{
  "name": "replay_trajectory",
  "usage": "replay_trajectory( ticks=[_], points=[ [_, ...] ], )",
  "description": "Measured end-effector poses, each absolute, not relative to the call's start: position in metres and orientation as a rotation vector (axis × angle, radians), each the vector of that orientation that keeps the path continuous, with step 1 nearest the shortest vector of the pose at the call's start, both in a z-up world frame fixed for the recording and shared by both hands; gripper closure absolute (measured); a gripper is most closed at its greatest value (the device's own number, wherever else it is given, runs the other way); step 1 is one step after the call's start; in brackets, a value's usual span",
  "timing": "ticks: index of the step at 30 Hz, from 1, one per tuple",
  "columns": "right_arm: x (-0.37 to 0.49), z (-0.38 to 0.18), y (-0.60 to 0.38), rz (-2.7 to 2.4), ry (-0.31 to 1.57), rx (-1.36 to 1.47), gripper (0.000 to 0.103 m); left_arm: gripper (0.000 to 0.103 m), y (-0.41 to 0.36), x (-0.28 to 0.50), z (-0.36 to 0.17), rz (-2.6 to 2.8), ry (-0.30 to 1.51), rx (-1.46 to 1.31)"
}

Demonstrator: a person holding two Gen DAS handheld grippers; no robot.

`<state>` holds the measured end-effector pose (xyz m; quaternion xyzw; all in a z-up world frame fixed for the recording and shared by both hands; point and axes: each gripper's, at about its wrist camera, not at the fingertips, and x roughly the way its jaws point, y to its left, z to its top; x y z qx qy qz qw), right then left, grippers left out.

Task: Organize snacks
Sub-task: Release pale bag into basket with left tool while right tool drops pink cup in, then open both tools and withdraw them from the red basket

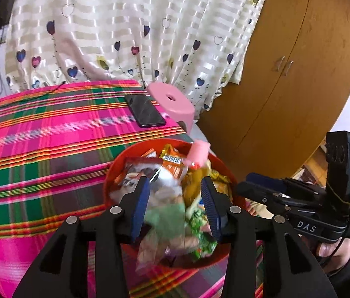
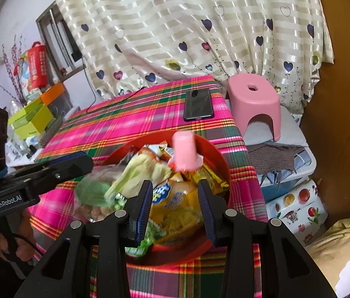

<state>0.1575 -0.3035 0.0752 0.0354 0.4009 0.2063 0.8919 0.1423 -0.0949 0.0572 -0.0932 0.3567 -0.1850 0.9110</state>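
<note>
My left gripper (image 1: 175,193) had its jaws standing apart over the red bowl (image 1: 115,171). A clear packet with a green label (image 1: 167,213) lay blurred between the blue pads, and I could see a gap on either side of it, so the pads were not pressing it. My right gripper (image 2: 175,196) also had its jaws apart, over a yellow snack bag (image 2: 175,206) at the near side of the bowl. Whether those pads touched the bag I could not tell (the wrapper bulged up between them).

The bowl (image 2: 214,154) was heaped with snacks: an orange packet with a barcode (image 1: 172,164), green-printed wrappers (image 1: 199,226) near the front rim, and a pink jelly cup (image 2: 184,149) lying tilted at the far rim. It stood on the pink plaid tablecloth (image 1: 38,136), close to the near right corner of the table.

Farther back a black phone (image 2: 198,104) lay flat on the cloth, well apart from the bowl. Beyond the table's corner stood a pink stool (image 2: 254,99), then the heart-print curtain (image 1: 130,24) and a wooden cabinet (image 1: 299,74).
</note>
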Motion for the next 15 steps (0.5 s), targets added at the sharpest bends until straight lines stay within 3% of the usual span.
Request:
replay_trajectory(
  ticks=[15],
  points=[
    [0.101,0.075,-0.272,0.377,0.864,-0.072,0.049,0.059,-0.087,0.088,0.05,-0.3,0.755,-0.148]
  ],
)
